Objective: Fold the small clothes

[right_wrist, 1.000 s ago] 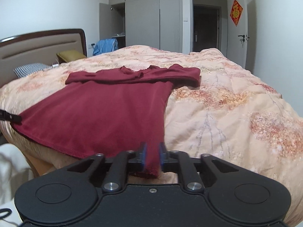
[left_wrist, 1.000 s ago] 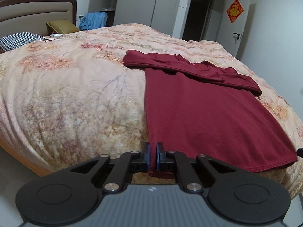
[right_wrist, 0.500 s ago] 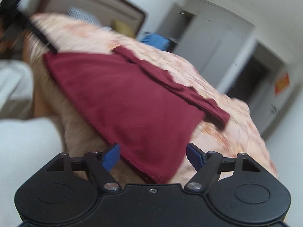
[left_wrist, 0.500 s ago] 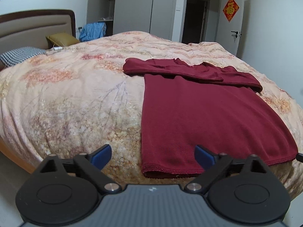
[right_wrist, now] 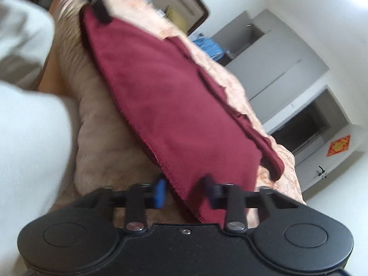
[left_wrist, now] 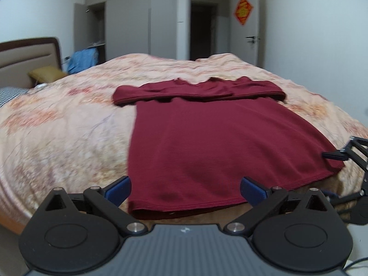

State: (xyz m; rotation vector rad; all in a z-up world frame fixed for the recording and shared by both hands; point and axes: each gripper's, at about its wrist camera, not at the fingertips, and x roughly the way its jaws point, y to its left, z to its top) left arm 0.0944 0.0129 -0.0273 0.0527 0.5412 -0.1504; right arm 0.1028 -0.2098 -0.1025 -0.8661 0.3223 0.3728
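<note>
Both claws are hanging released at the near hem of the dark red knit shirt (left_wrist: 207, 142) lying flat on the floral peach bedspread (left_wrist: 69, 133), left gripper (left_wrist: 185, 189) spread wide, right gripper (right_wrist: 185, 192) seemingly straddling its corner, collar lying farthest.

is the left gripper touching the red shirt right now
Apart. In the left wrist view the left gripper stands wide open, both blue pads clear of the red shirt, whose hem lies flat on the bed between them.
</note>
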